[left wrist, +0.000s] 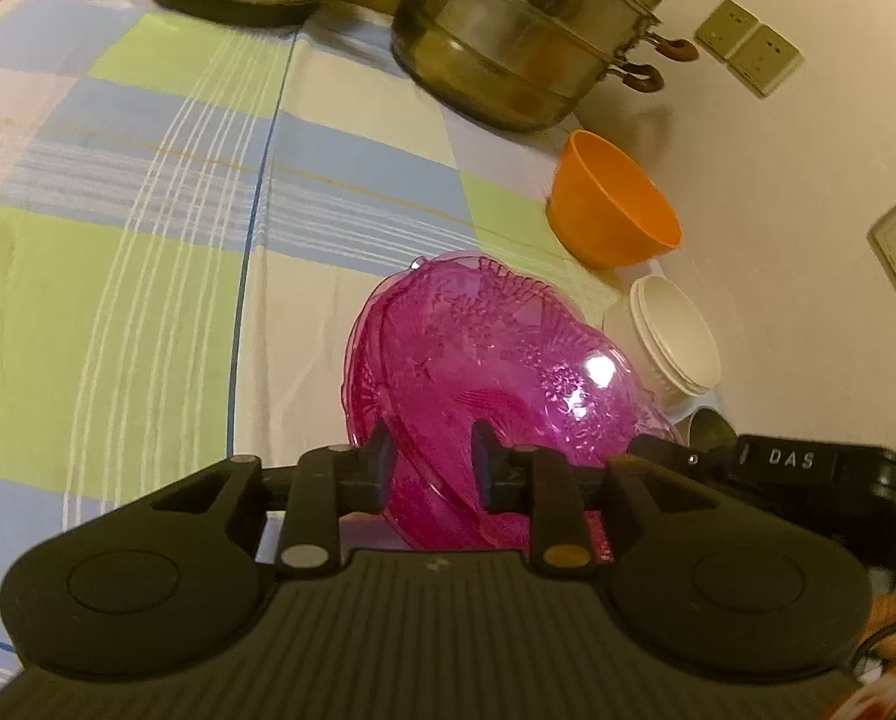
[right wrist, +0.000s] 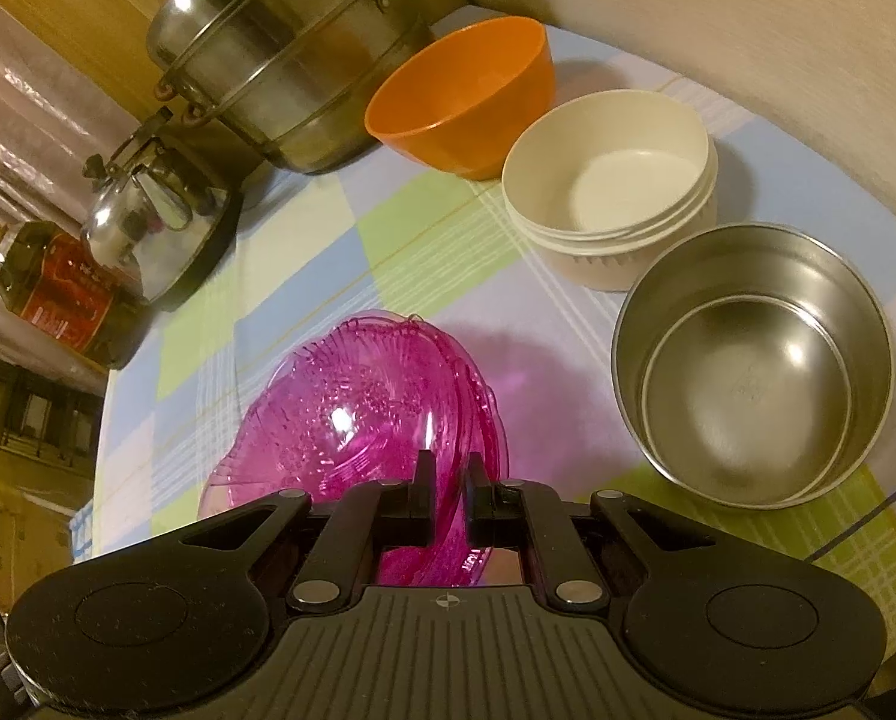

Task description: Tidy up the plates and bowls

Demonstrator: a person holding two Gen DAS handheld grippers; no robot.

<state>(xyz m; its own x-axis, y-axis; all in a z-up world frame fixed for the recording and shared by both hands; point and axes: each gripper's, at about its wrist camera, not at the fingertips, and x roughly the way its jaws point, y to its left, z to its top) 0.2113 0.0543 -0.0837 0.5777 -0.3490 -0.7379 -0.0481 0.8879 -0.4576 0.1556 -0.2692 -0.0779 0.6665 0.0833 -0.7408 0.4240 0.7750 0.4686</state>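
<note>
On the checked desk (right wrist: 340, 222), pink plates (right wrist: 352, 414): right tongs (right wrist: 451, 480) clamped on rim, left tongs (left wrist: 433, 450) apart astride it; stacking step, next likely setting down flat.

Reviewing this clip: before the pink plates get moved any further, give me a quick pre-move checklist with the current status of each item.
1. Right gripper clamped on the pink plates: ok, its fingers pinch the near rim.
2. Left gripper grip on the pink plates: not ok, the rim sits between its fingers but gaps show.
3. Plates nested as one stack: ok, several rims lie together, tilted.
4. Steel bowl clear of the plates: ok, it stands apart.
5. White bowl and orange bowl upright and empty: ok.
6. Plates lifted off the tablecloth: cannot tell.
</note>
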